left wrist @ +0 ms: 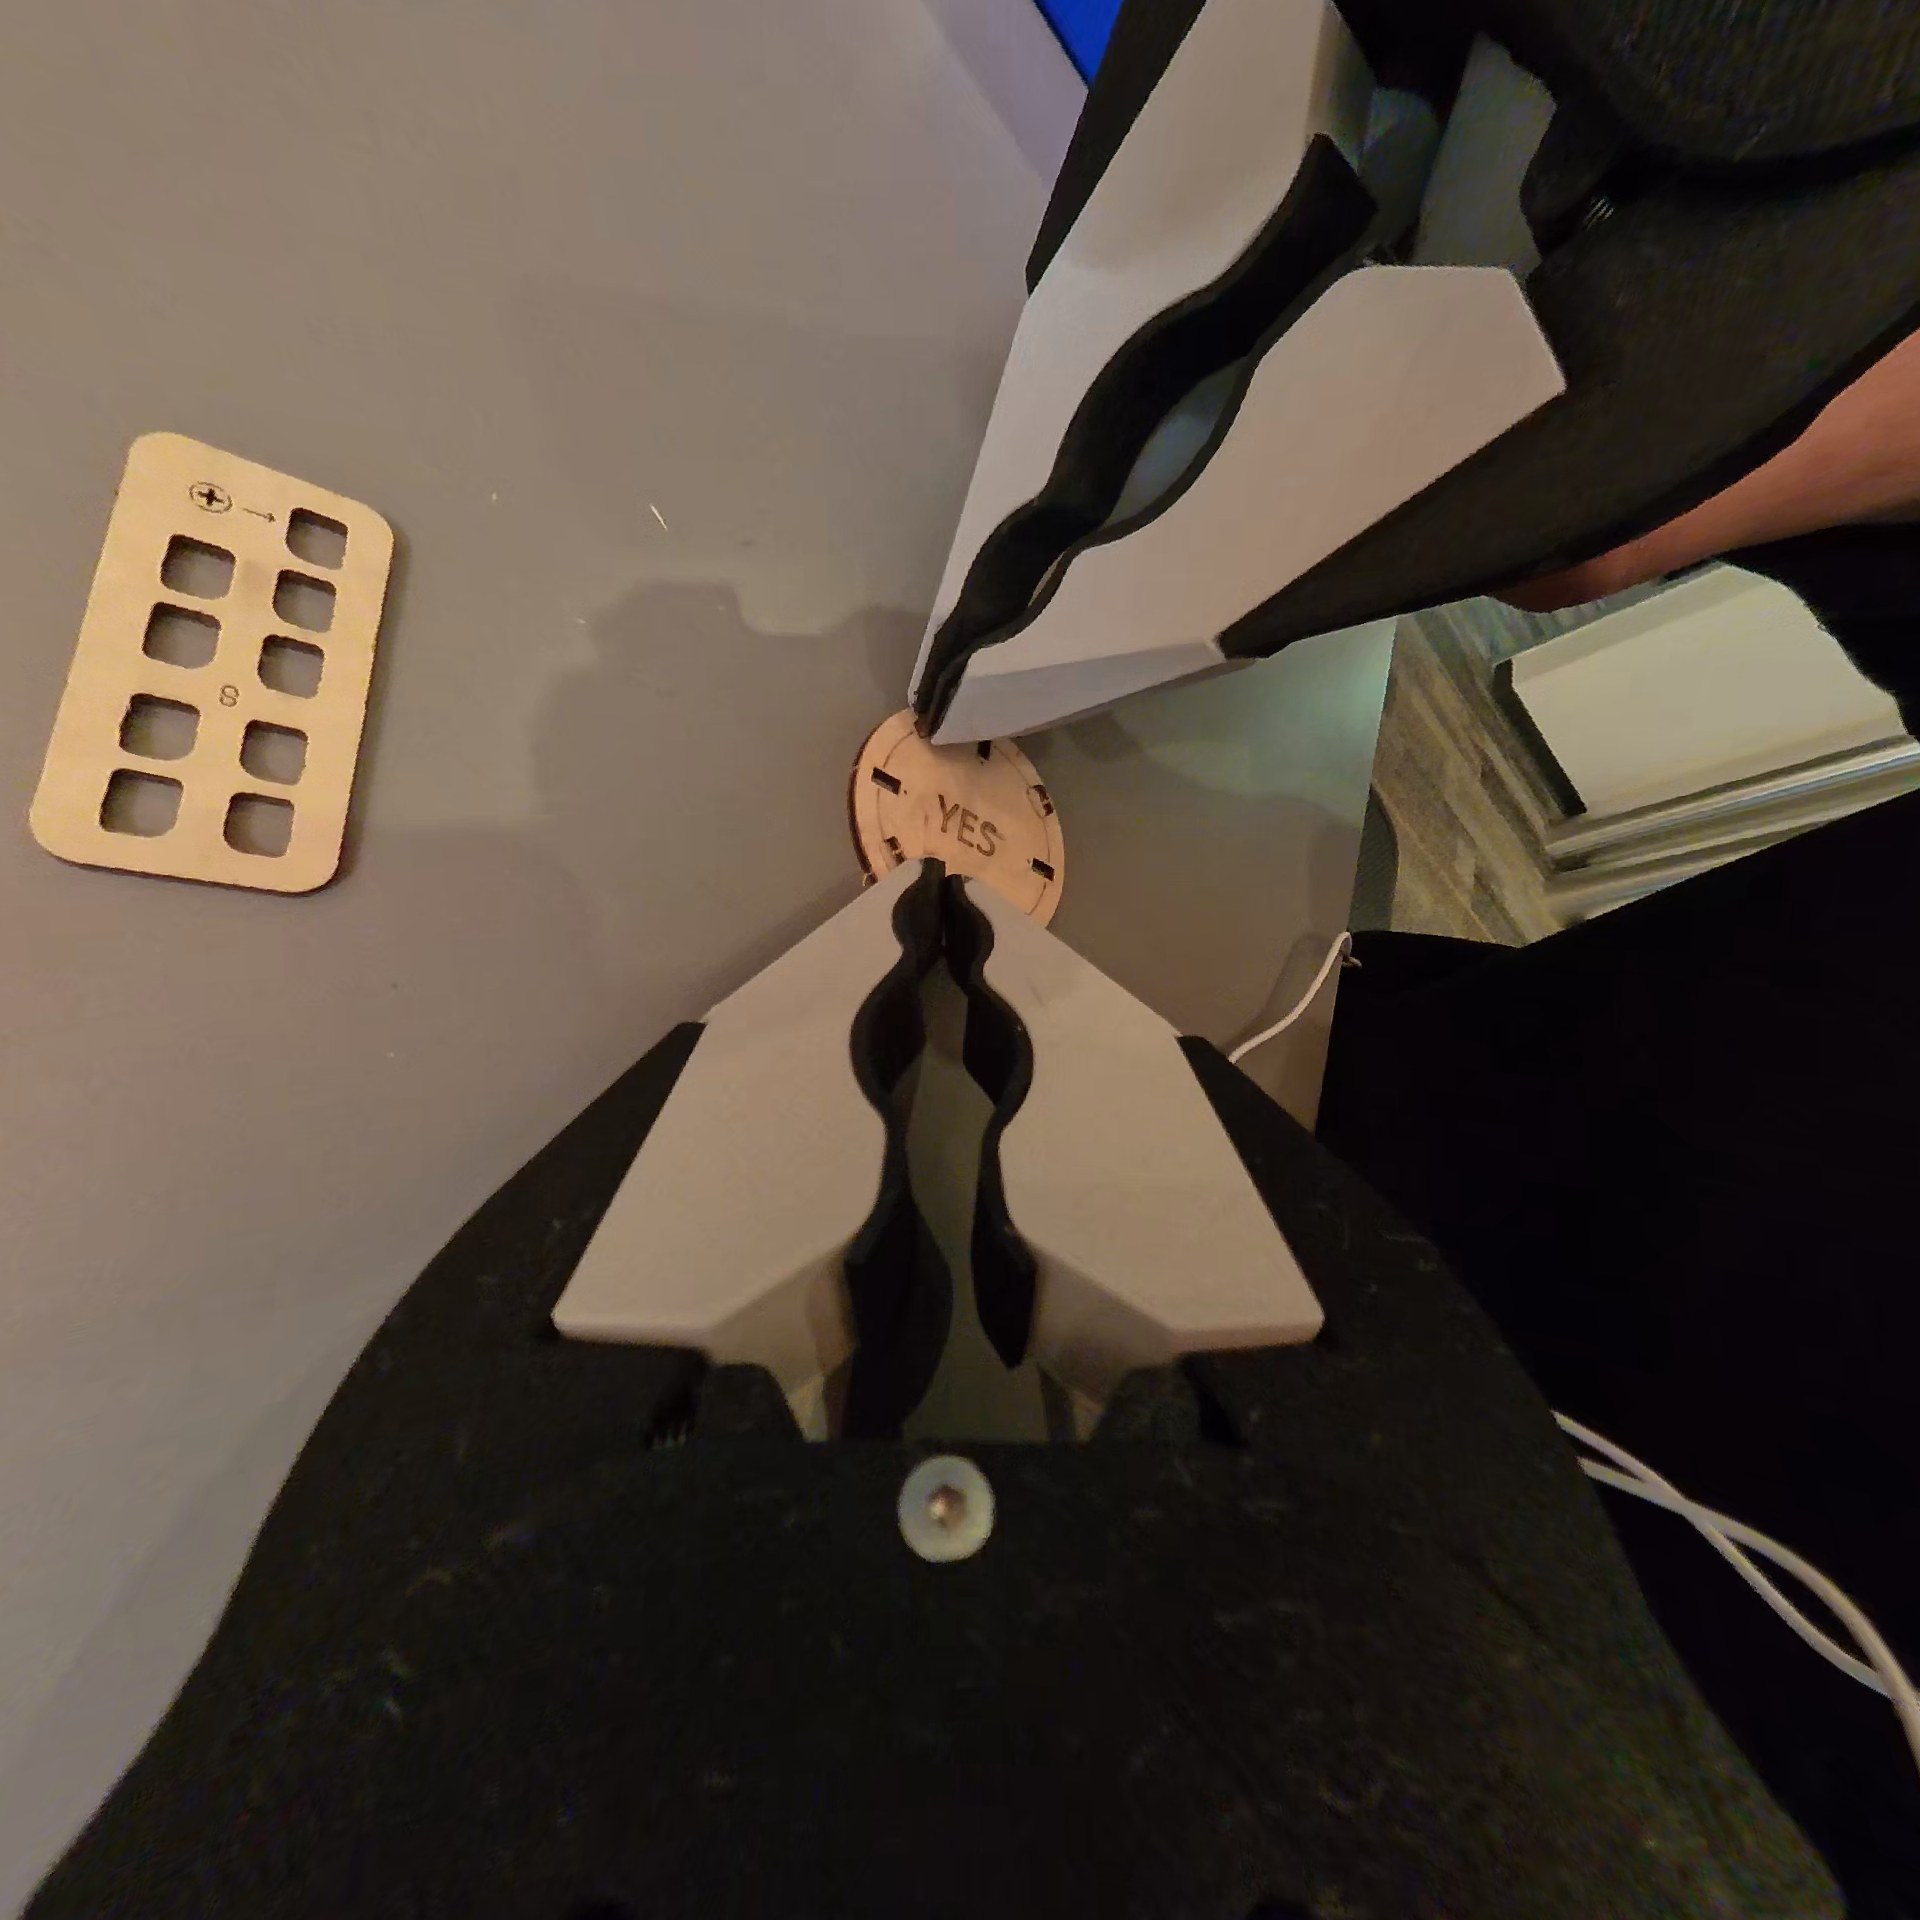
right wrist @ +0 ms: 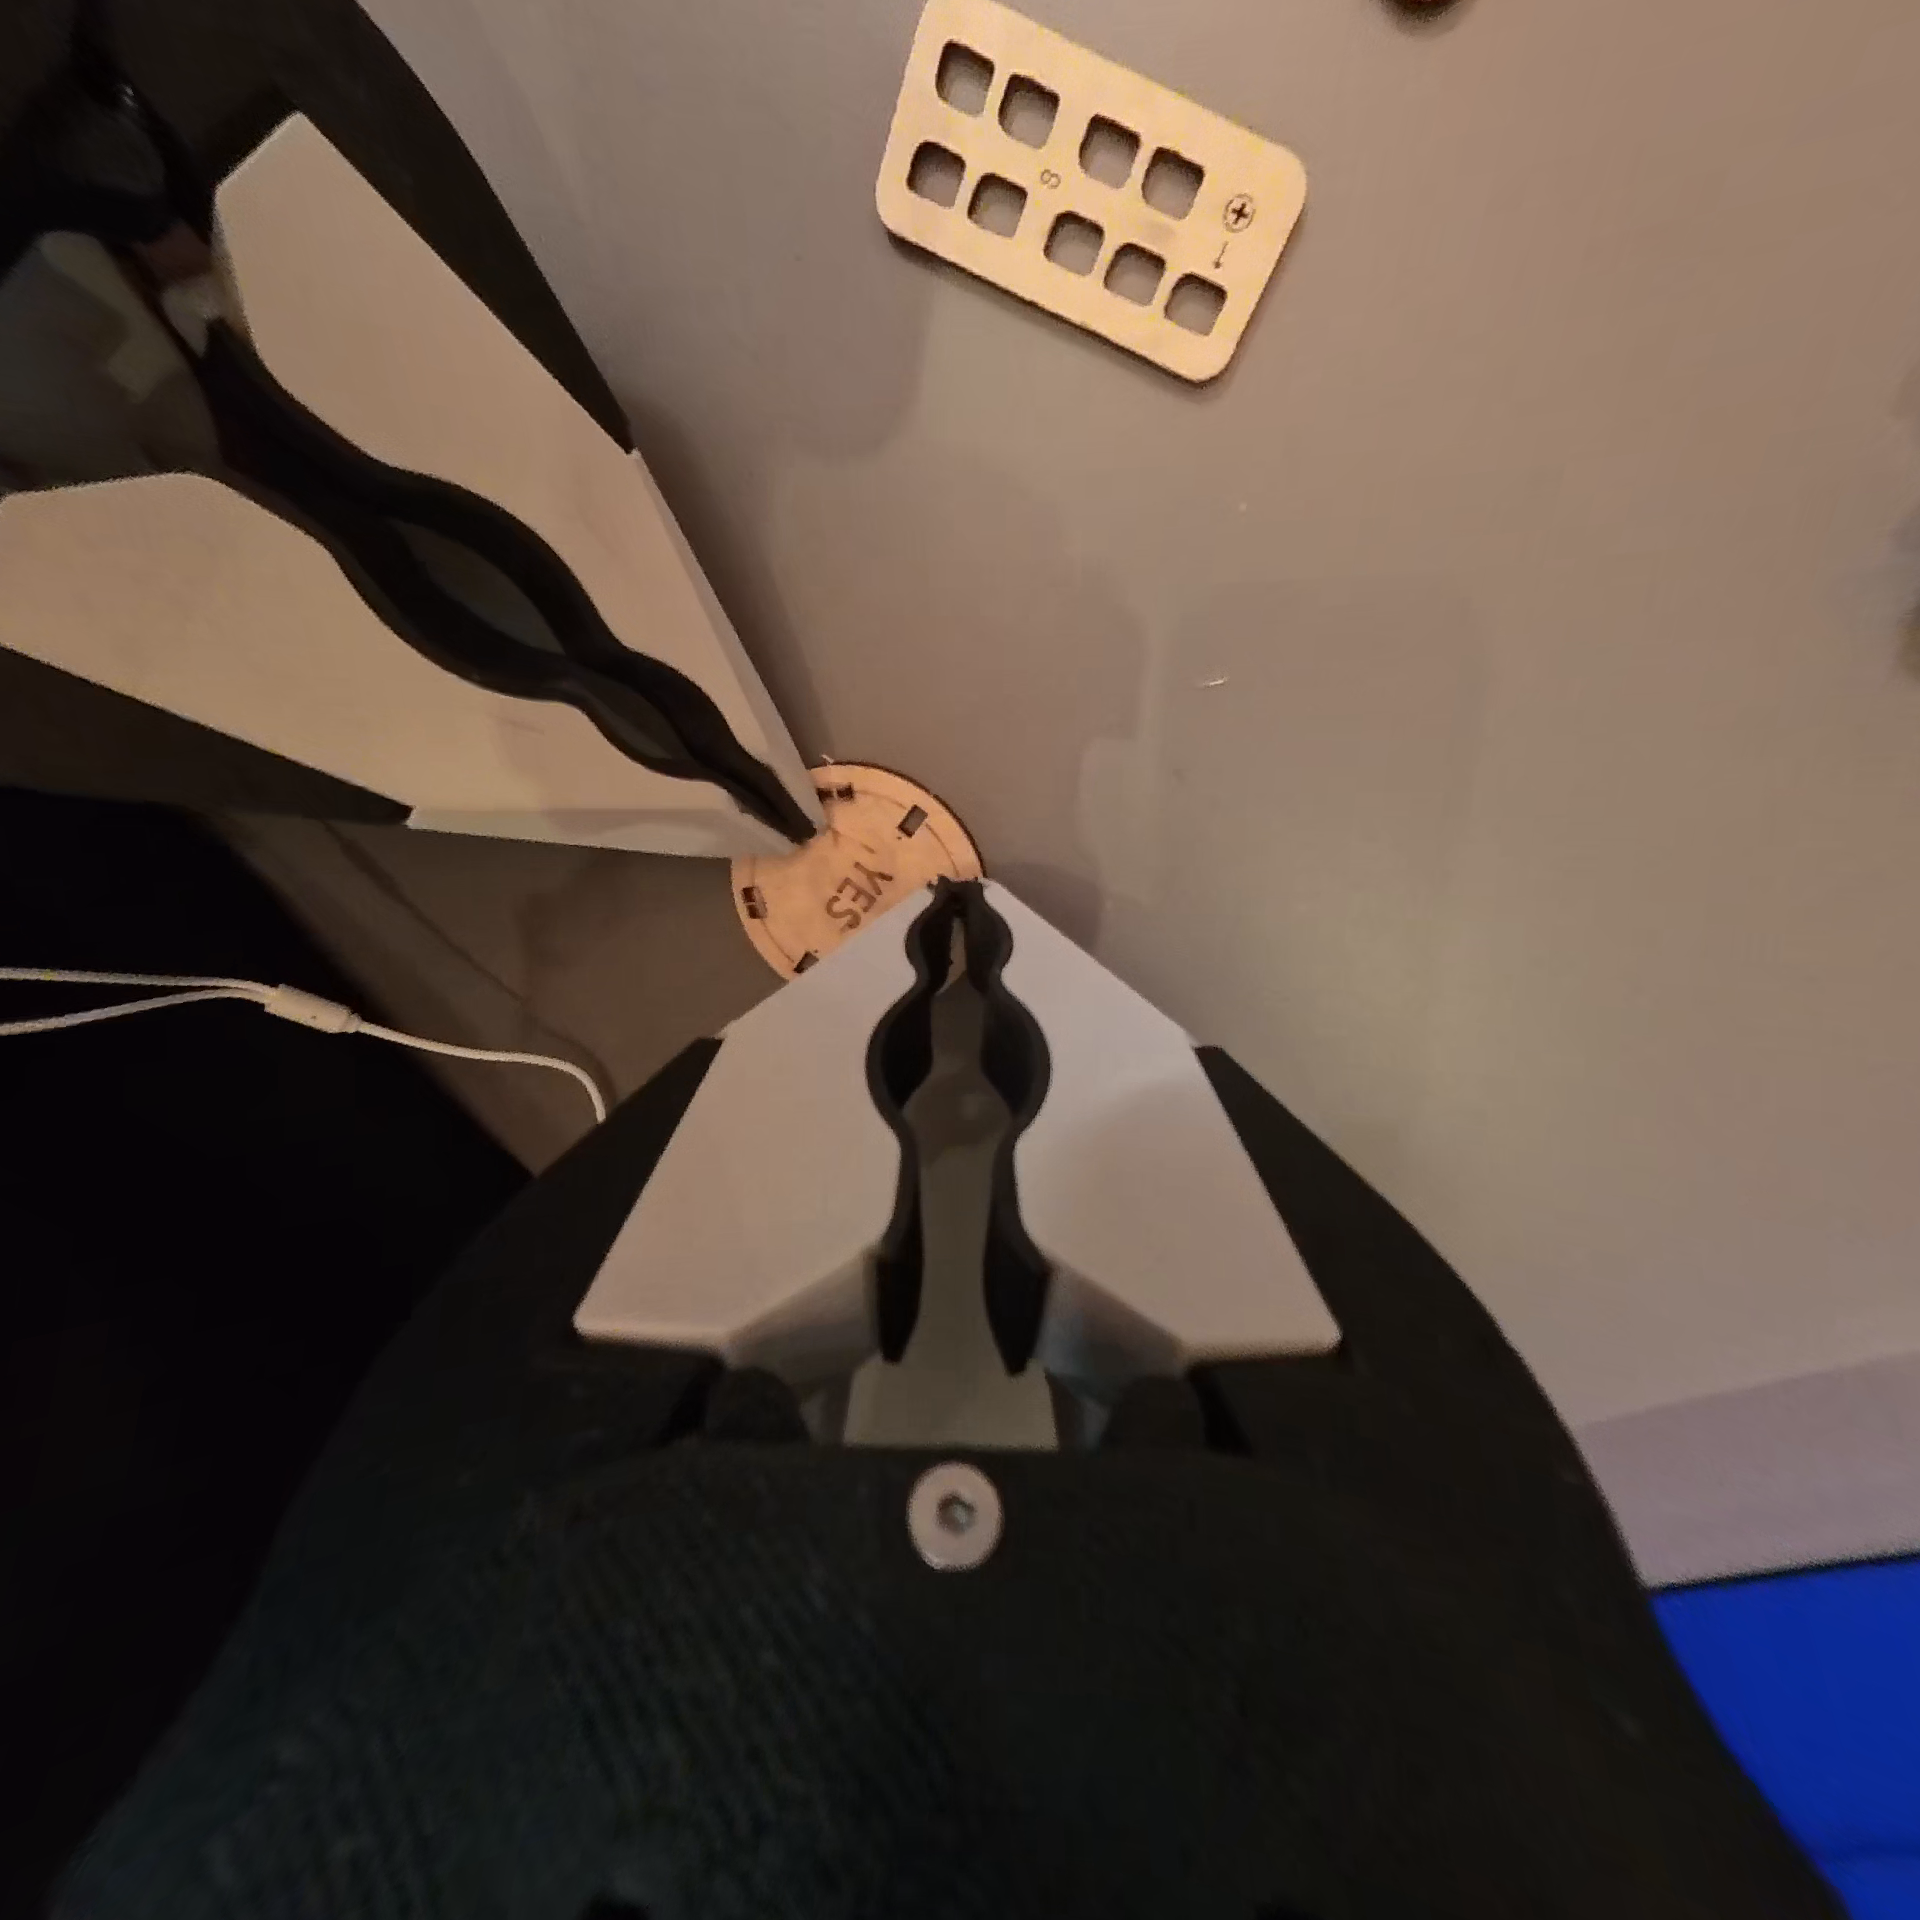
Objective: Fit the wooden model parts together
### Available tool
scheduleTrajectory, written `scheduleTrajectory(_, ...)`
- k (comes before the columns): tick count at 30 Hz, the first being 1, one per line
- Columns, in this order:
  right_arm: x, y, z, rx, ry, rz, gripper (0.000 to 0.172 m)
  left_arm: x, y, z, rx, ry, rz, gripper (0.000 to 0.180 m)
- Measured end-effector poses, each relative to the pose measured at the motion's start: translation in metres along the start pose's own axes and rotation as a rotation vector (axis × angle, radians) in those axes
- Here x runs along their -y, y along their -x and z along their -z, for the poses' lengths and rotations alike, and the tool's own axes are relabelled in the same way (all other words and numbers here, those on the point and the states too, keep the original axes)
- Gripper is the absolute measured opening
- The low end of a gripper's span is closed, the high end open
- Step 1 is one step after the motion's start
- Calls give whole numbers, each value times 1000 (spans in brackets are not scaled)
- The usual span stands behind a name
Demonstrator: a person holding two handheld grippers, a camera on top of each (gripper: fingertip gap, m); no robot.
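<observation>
A round, pale wooden disc [left wrist: 956,826] with small slots around its rim and engraved lettering lies flat near the edge of the grey desk [left wrist: 520,260]. My left gripper [left wrist: 940,871] and right gripper [right wrist: 956,896] are both closed, tips resting on opposite sides of it. A wooden card with square holes [left wrist: 213,665] lies well apart; a white cable [right wrist: 312,1013] hangs past the edge.

Grey table [left wrist: 520,260], matte and smooth, with its edge running along one side. Lying flat on it: a round wooden disc [left wrist: 961,821] with small slots around its rim and engraved lettering, near that edge. Well apart from the disc, a rectangular wooden plate [left wrist: 213,665] with rounded corners and two rows of square cut-outs, also flat. Trailing past the table edge, a thin white cable [left wrist: 1288,1023].
</observation>
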State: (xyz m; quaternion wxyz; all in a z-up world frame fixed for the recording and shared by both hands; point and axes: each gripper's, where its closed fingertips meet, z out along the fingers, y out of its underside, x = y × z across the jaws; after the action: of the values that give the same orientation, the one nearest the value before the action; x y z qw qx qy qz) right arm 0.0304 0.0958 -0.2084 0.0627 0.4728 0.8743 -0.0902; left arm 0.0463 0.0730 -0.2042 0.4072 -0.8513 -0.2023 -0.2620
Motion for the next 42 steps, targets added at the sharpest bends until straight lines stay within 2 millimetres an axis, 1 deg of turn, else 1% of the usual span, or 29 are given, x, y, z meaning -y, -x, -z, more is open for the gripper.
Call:
scheduleTrajectory(8,1,0,-1,7,3,-13,0,0,0,0,1,-1,-1,0)
scheduleTrajectory(13,2,0,0,-18,-58,31,0,0,0,0,-1,-4,2,0)
scheduleTrajectory(17,4,7,2,14,-112,59,14,0,0,0,-2,-4,2,0)
scheduleTrajectory(21,6,4,9,21,-187,42,23,0,0,0,-2,-4,3,0)
scheduleTrajectory(22,7,4,11,21,-209,48,20,0,0,0,-2,-4,4,0)
scheduleTrajectory(24,7,2,14,0,-247,70,5,0,0,0,-2,-4,5,0)
scheduleTrajectory(25,6,1,14,-18,-257,86,0,0,0,0,-2,-4,5,0)
scheduleTrajectory(31,5,0,10,-100,-262,158,0,0,0,0,-5,-4,11,0)
scheduleTrajectory(36,12,5,15,-53,-312,144,0,0,0,1,-5,-4,11,0)
scheduleTrajectory(39,3,2,2,-57,-240,134,0,0,0,1,-9,-4,17,0)
scheduleTrajectory(42,11,1,15,-73,-305,136,0,1,0,1,-12,-4,21,0)
